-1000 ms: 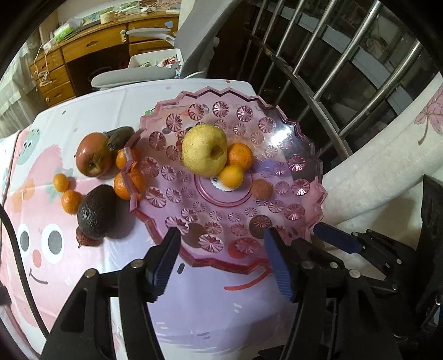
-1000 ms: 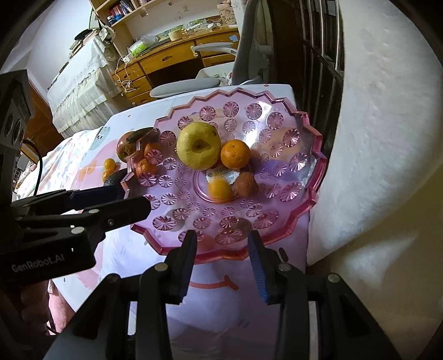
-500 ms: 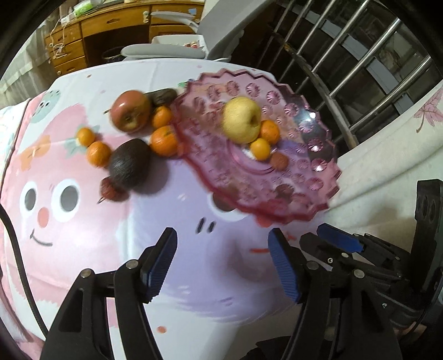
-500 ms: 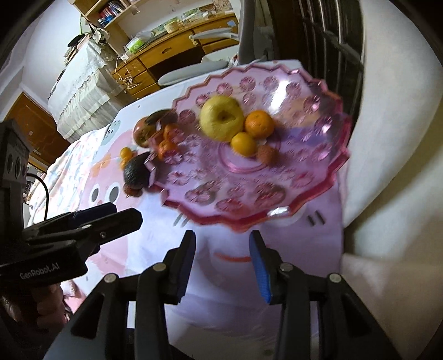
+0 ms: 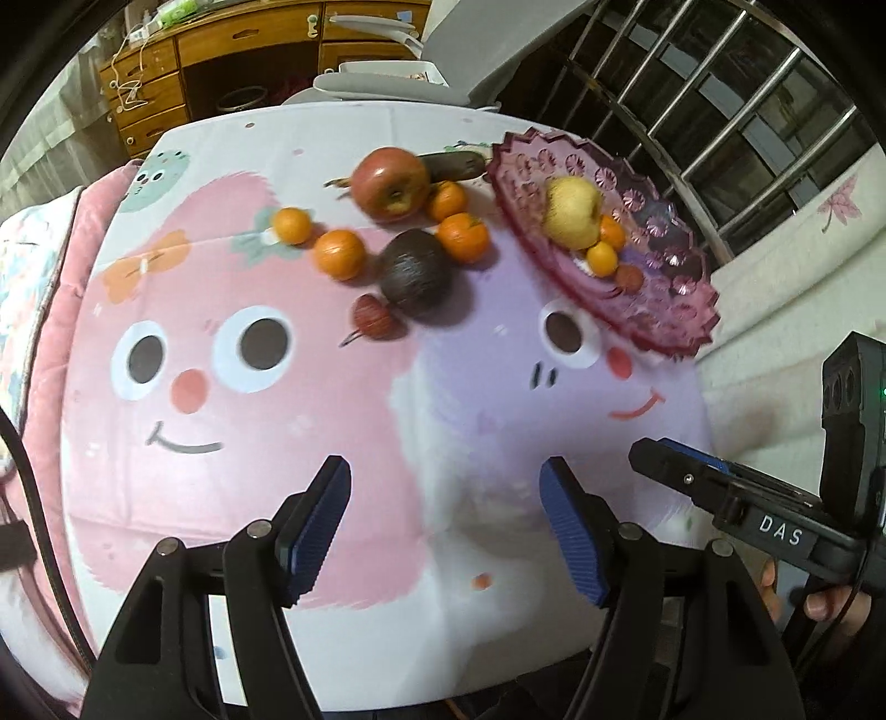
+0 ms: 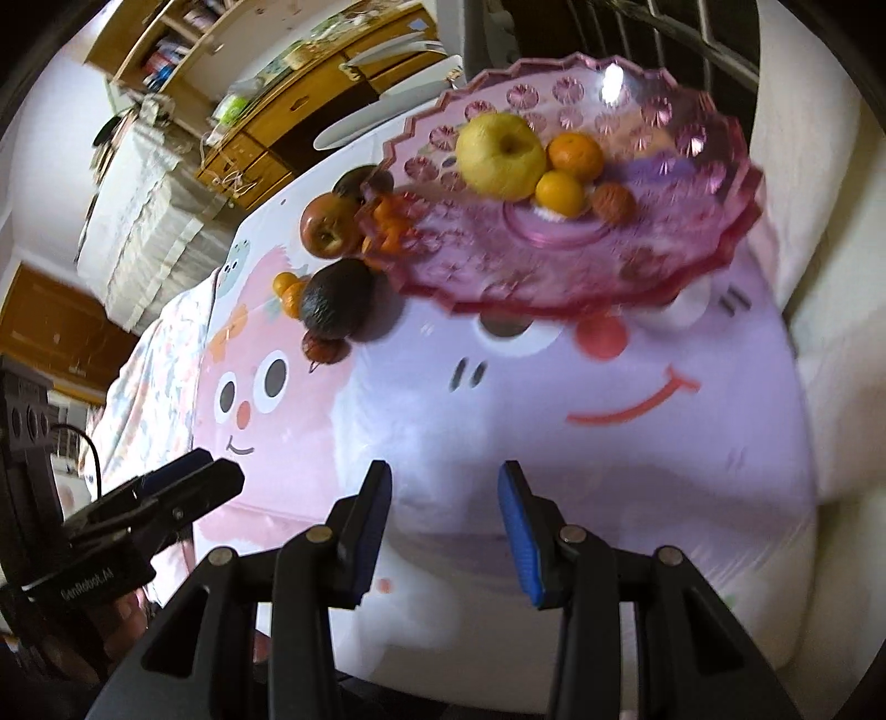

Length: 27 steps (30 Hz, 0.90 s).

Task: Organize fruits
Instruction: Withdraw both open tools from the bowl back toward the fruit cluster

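Observation:
A pink glass plate (image 5: 673, 260) (image 6: 698, 183) at the table's far right holds a yellow pear (image 5: 573, 213) (image 6: 501, 155), two small oranges (image 6: 576, 155) and a brown nut (image 6: 612, 202). Left of it on the cloth lie a red apple (image 5: 390, 180) (image 6: 326, 227), a dark avocado (image 5: 415, 274) (image 6: 335, 299), several small oranges (image 5: 339, 253) and a small red fruit (image 5: 374, 315). My left gripper (image 5: 446, 526) hangs over the near cloth, jaws opening, nothing between them. My right gripper (image 6: 443, 531) is open and empty, also over the near cloth.
A cartoon-face tablecloth (image 5: 266, 399) covers the table. A metal railing (image 5: 692, 94) and a white cushion (image 6: 819, 221) stand to the right. A wooden desk (image 5: 221, 50) and a grey chair are behind the table. Each gripper shows at the other view's edge.
Both grippers have pulled back from the plate toward the near side of the table, the left one also shifting left. The plate and fruit now look farther away. The left jaws stand a little wider.

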Motion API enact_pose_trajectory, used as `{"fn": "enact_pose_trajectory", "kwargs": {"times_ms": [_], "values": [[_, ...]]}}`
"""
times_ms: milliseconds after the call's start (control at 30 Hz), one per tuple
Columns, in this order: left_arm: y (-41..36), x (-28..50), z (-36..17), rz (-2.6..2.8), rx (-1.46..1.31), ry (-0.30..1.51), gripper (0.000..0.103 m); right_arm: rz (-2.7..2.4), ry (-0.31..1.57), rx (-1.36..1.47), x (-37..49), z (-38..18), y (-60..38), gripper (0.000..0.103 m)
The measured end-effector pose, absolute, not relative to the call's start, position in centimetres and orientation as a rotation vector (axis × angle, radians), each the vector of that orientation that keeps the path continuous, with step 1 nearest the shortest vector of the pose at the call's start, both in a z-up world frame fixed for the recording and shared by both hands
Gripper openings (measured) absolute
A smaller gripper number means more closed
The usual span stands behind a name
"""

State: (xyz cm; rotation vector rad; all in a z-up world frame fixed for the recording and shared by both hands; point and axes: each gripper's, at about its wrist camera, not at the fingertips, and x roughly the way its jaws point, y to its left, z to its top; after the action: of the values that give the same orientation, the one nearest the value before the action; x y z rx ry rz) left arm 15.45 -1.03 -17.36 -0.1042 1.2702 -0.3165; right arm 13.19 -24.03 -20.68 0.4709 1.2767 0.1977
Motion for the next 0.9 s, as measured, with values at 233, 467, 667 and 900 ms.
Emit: {"fn": "enact_pose_trajectory", "kwargs": {"times_ms": [233,467,667,900], "values": [[4.2,14.9,-17.7,-0.369,-0.041,1.286,0.07,0.121,1.281,0.544,10.7,-21.3,-19.1,0.04],[8.6,15.3,-17.7,-0.428,0.03,1.281,0.07,0.065,1.269,0.607,10.1,-21.8,-14.1,0.04],[11.8,16.4,-17.6,-0.443,0.047,1.278,0.074,0.037,1.263,0.62,10.6,-21.8,-11.2,0.04],[13.4,18.4,-17.1,-0.464,0.088,1.271,0.086,0.029,1.267,0.608,11.7,-21.7,-9.2,0.04]]}}
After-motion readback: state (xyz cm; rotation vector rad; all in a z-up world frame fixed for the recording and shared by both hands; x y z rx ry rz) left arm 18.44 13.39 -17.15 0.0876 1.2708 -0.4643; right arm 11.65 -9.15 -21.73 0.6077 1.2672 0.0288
